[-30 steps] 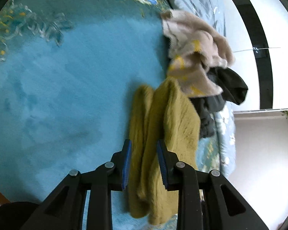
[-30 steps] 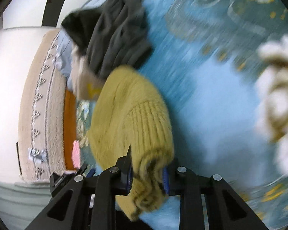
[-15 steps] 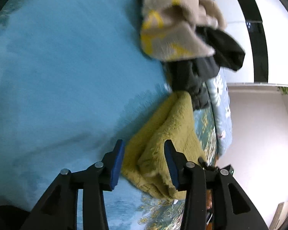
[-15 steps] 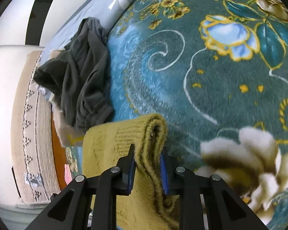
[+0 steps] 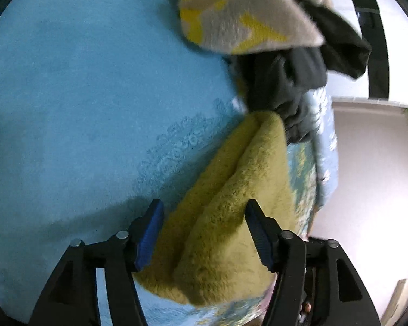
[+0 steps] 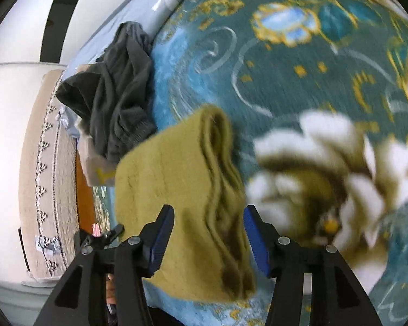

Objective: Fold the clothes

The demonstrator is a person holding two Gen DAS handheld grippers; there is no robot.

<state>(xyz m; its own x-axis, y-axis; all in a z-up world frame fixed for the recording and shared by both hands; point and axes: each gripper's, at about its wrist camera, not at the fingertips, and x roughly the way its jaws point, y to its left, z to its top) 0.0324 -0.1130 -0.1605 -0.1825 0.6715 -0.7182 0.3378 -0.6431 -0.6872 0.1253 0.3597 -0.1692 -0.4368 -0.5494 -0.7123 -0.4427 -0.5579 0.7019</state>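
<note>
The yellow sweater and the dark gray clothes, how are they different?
The yellow sweater is fuzzy mustard knit; the dark gray clothes look thin and smooth. The sweater lies folded in flat layers; the gray clothes sit crumpled in a heap. The sweater lies between the open right tool; the gray clothes lie beyond it. Both rest on the blue flowered blanket.

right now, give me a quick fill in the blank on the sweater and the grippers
1. The folded sweater is ____ in colour.
2. Both the left gripper and the right gripper have their jaws ____.
3. The sweater lies on a ____ blanket.
4. Beyond the sweater lies a crumpled dark ____ garment.

Missing words: mustard yellow; open; blue; grey
</note>
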